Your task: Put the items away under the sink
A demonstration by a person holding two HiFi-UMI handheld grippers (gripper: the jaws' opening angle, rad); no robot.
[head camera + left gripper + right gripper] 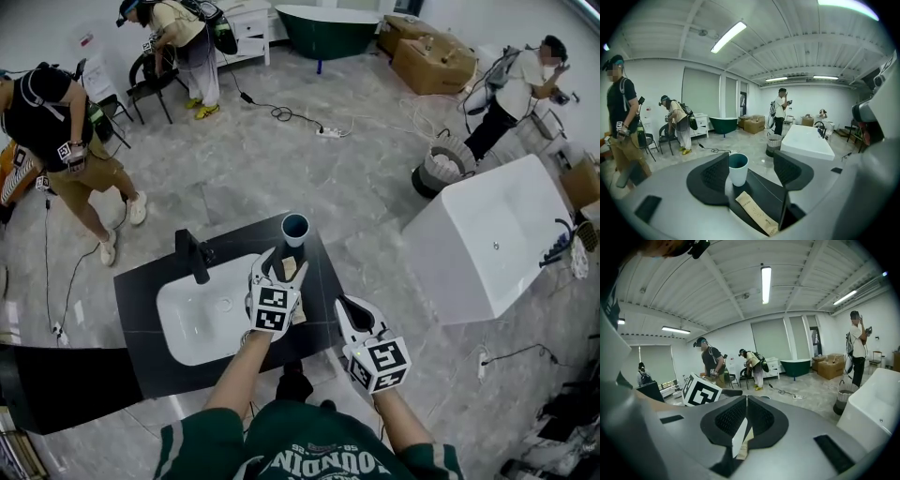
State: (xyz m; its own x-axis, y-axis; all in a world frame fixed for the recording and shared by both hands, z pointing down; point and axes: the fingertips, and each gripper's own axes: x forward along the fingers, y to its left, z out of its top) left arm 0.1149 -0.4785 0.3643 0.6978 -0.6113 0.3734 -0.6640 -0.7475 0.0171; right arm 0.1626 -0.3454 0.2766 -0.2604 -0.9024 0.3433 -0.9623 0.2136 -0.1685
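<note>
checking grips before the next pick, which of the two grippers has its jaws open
The left gripper, over the dark counter and facing the teal cup: its jaws stand apart with nothing gripped. The right gripper has its jaws pressed together.

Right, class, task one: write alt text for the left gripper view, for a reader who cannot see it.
A teal cup stands upright on a dark countertop, seen between the open jaws of the left gripper, with a tan paper packet lying flat nearer the camera. Behind are a white bathtub and several people in a bright room.
</note>
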